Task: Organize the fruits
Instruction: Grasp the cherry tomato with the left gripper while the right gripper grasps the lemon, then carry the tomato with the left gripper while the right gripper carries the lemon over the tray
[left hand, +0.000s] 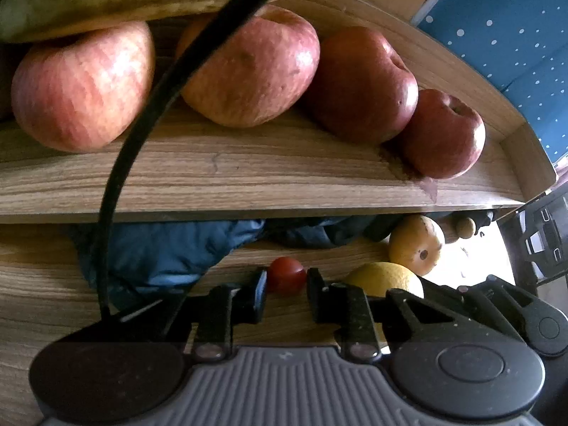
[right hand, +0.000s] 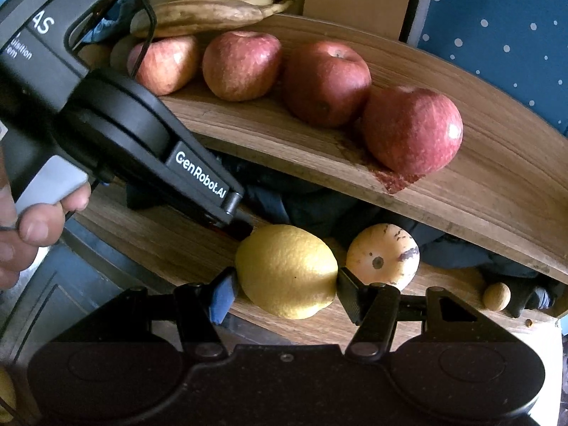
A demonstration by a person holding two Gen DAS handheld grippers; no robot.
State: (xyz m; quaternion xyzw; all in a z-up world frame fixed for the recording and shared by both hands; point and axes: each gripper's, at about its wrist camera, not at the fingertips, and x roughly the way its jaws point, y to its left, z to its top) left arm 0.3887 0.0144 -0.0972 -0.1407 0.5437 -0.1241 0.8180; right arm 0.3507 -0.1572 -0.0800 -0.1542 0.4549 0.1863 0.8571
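Note:
My left gripper [left hand: 286, 293] has its fingers on either side of a small red tomato [left hand: 286, 274] on the lower wooden shelf [left hand: 42, 277]; whether the pads touch it is unclear. My right gripper [right hand: 284, 289] is shut on a yellow lemon [right hand: 286, 270], held at the lower shelf's front edge; the lemon also shows in the left wrist view [left hand: 385, 278]. A pale orange fruit [right hand: 383, 255] lies just behind it. Several red apples [right hand: 411, 129] sit in a row on the upper shelf [right hand: 497, 191], with bananas [right hand: 213, 3] at its far left.
A dark blue cloth [left hand: 170, 252] is bunched at the back of the lower shelf. A small round tan nut [right hand: 497, 296] lies at the shelf's right end. A blue dotted panel [right hand: 497, 28] stands behind. The left gripper's body [right hand: 117, 124] and cable cross the left side.

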